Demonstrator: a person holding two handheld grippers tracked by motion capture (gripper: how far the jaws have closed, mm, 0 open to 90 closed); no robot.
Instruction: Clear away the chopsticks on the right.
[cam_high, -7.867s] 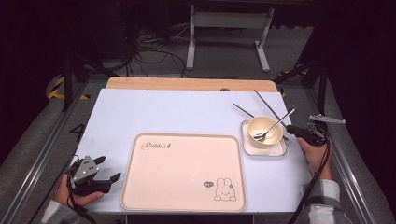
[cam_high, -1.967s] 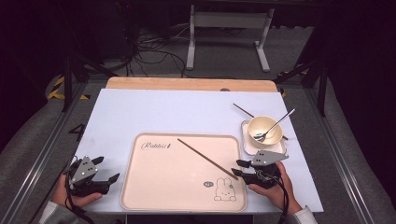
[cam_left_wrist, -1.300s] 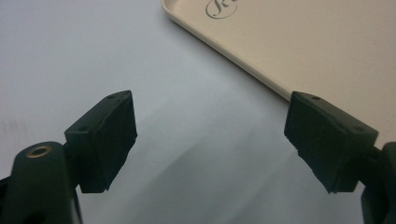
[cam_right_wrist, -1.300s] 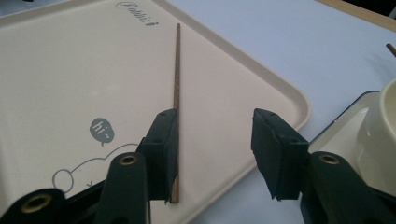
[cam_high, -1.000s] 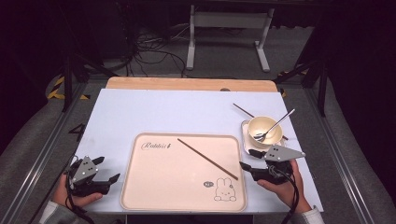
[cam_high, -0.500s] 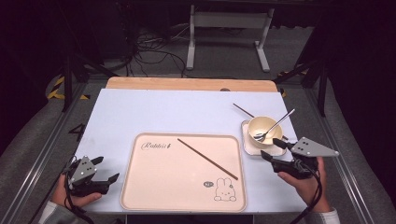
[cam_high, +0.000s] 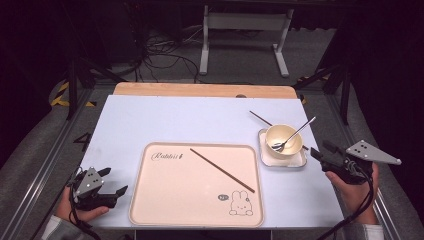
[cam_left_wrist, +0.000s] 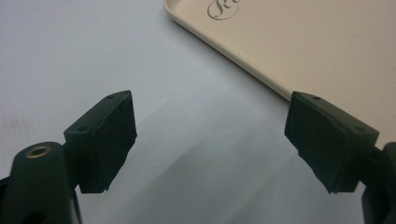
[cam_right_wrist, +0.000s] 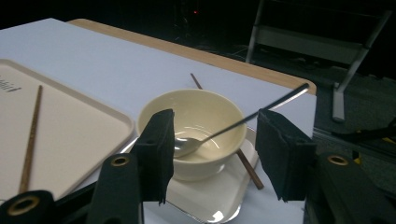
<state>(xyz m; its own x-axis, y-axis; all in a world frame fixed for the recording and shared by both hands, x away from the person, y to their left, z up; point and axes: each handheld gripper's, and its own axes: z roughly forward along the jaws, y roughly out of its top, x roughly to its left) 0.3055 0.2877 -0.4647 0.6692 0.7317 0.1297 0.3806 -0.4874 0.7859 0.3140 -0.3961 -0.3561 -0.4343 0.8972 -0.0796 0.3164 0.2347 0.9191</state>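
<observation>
One chopstick (cam_high: 222, 170) lies across my tray (cam_high: 165, 200); another (cam_right_wrist: 249, 169) sits under the bowl (cam_high: 283, 140) holding the spoon (cam_high: 294, 136). My right gripper (cam_high: 322, 155), half-open and closing, grips nothing; my left gripper (cam_high: 116, 191) gapes empty.

The bowl (cam_high: 283, 141) hides the middle of my second chopstick (cam_high: 260, 118), and the picture's edge crops my tray (cam_right_wrist: 70, 135).

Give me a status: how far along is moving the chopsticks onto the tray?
Done: one chopstick lies on the tray. In hand: nothing; the right tongs, jaws apart and just closing a little, sit beside the bowl, aimed at it. Left: the second chopstick, lying under the bowl's plate behind it. Left tongs rest open and empty.
</observation>
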